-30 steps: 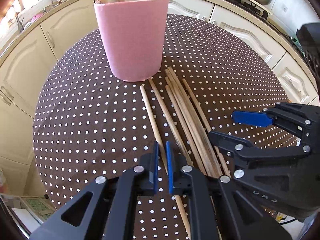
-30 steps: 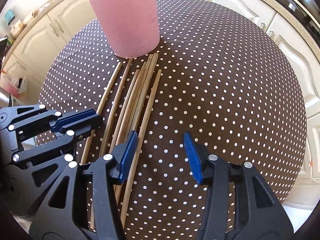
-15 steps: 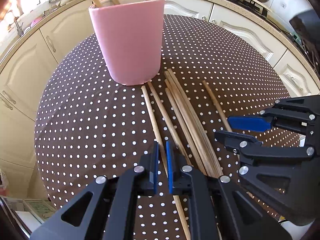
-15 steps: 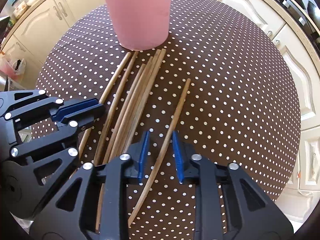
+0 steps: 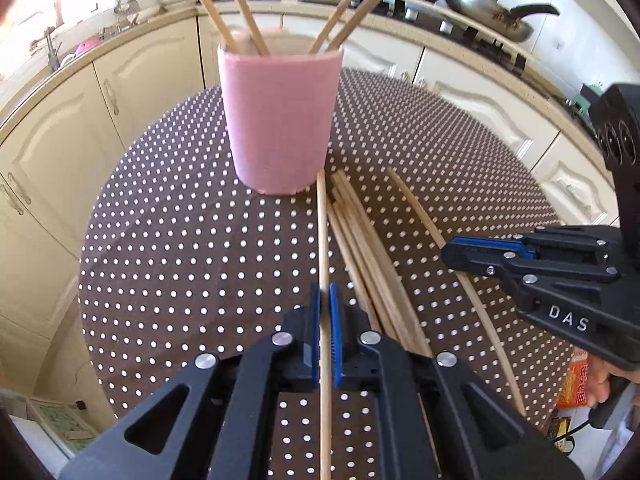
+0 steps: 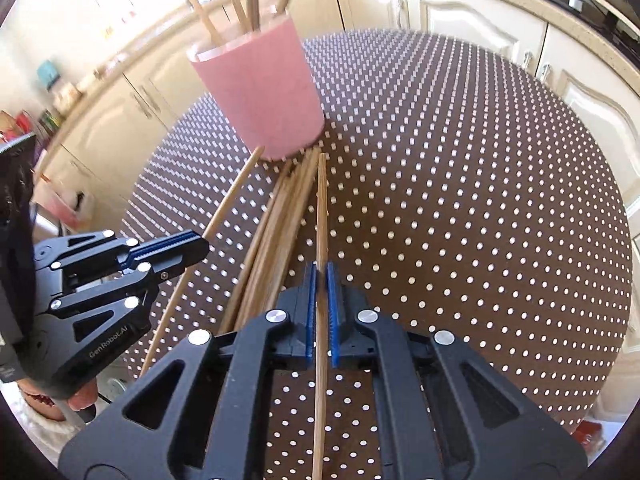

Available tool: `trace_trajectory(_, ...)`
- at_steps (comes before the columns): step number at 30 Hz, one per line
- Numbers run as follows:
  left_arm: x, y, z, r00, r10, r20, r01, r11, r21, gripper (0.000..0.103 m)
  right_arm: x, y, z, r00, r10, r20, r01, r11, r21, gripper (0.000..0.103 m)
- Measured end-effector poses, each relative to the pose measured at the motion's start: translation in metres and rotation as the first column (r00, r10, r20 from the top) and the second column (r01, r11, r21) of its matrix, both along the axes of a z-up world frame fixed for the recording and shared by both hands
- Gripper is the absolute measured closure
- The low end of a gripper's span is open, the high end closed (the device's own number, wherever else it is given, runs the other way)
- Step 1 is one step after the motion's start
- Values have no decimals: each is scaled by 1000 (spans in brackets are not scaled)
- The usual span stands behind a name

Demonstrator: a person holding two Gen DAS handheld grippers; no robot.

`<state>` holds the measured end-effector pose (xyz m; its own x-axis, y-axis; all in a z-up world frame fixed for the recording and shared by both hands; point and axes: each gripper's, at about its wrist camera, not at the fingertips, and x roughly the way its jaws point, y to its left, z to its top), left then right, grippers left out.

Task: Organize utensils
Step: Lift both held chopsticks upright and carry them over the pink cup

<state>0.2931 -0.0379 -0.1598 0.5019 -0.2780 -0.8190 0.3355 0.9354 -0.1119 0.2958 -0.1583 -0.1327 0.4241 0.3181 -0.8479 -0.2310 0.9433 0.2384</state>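
Wooden, thin, round chopstick [image 5: 323,240] sits clenched in my left tool [image 5: 325,312]; a second chopstick [image 6: 321,216] sits clenched in my right tool [image 6: 321,292]. Step in hand: pick-up. Next, I judge, tip each upright into the pink cylindrical cup [image 5: 280,120] on the dotted brown counter [image 5: 160,240], beside the loose pile [image 5: 368,248].

Dotted table [image 5: 168,248]; pink cup [image 5: 280,120]; chopsticks [image 5: 368,248].

Close downward wrist views; shared table [image 5: 180,240]

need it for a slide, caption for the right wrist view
Right gripper shut on one chopstick beside the loose pile, pink cup ahead.
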Motion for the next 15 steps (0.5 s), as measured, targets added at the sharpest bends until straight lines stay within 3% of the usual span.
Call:
trace_trajectory(7,-19,8,31,989,-17,147,34,993,-111,98,-26,-24,32,989,-21,144,5,994,107,97)
trace_trajectory(15,-37,9,64,937,7,348,69,977,-204,98,-44,-35,66,964,-41,263,-12,980,198,97)
